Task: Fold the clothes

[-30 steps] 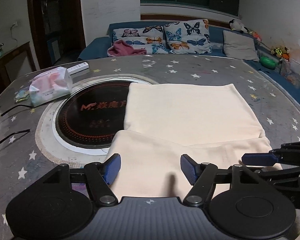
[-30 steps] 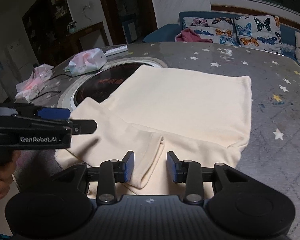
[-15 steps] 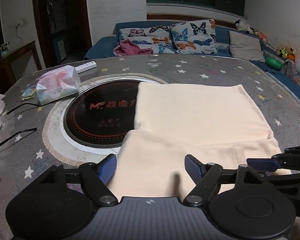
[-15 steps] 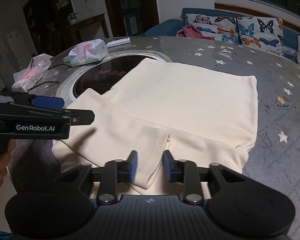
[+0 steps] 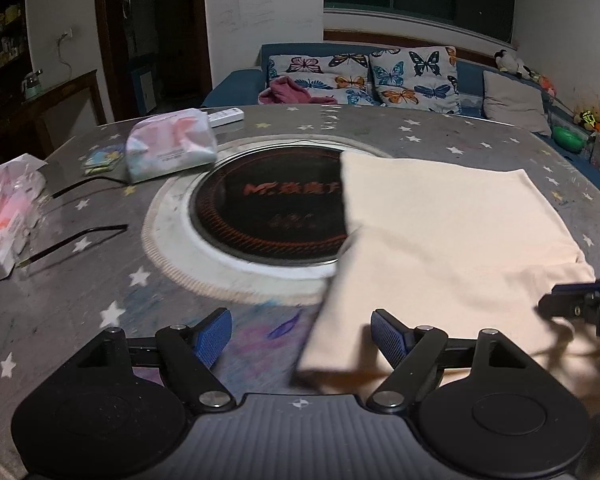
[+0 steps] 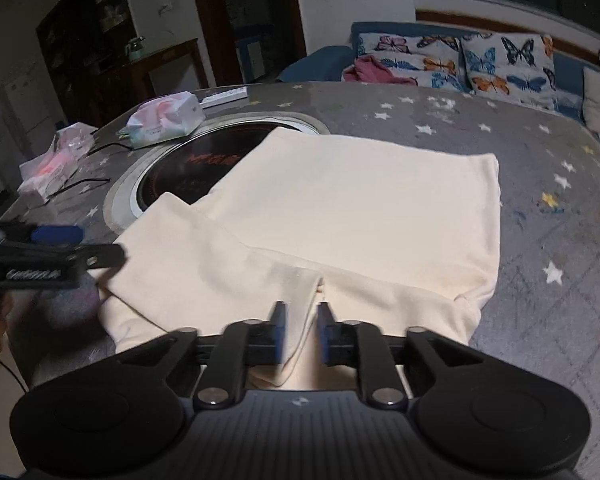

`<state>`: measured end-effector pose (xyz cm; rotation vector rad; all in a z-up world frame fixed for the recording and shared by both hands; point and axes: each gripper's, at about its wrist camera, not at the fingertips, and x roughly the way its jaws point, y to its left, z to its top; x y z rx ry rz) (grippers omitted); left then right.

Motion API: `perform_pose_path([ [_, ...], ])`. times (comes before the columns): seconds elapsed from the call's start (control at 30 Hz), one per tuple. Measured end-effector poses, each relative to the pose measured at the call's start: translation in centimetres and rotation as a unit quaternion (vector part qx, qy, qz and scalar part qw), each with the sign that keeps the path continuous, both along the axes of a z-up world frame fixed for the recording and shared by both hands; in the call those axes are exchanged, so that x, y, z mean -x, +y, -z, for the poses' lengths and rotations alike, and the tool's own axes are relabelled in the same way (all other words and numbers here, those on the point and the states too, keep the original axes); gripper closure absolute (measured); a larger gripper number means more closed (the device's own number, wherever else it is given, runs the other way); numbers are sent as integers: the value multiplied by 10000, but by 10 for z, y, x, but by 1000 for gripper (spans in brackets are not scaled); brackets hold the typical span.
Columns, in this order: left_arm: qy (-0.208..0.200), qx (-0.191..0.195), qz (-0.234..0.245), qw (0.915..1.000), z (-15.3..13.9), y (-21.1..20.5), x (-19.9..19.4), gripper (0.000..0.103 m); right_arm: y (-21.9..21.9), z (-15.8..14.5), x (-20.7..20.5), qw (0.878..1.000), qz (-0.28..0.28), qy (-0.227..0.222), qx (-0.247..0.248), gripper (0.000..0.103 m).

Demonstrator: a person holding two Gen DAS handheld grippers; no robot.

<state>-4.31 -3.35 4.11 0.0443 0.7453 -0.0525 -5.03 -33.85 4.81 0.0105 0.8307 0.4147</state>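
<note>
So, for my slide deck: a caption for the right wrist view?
Right hand-held gripper closing around the cream garment edge on the star-patterned table.

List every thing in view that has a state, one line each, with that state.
cream garment: partly folded, flat on the table, near flap over the induction cooker's edge.
right gripper: jaws narrowed around the garment's near edge, not fully shut.
left gripper: open wide, the garment's corner between its fingers.
induction cooker: partly covered by the garment.
tissue pack: lying on the table, opening not visible.
</note>
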Motion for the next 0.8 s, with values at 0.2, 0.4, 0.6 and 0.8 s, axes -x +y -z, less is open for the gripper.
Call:
perform_pose_path([
  [0.2, -90, -61, 324, 9994, 4, 6, 21, 24, 8, -2, 3, 9998, -116, -138, 111, 99],
  [0.4, -260, -243, 572, 9977, 11, -2, 29, 24, 3, -40, 12, 9974, -33, -692, 198, 99],
  [0.6, -332, -342, 656, 9967, 15, -7, 25, 27, -4, -69, 19, 9940, 45, -1023, 374, 99],
  [0.8, -379, -504, 775, 9950, 16, -13, 29, 34, -16, -75, 23, 9912, 248, -1151, 607, 99],
])
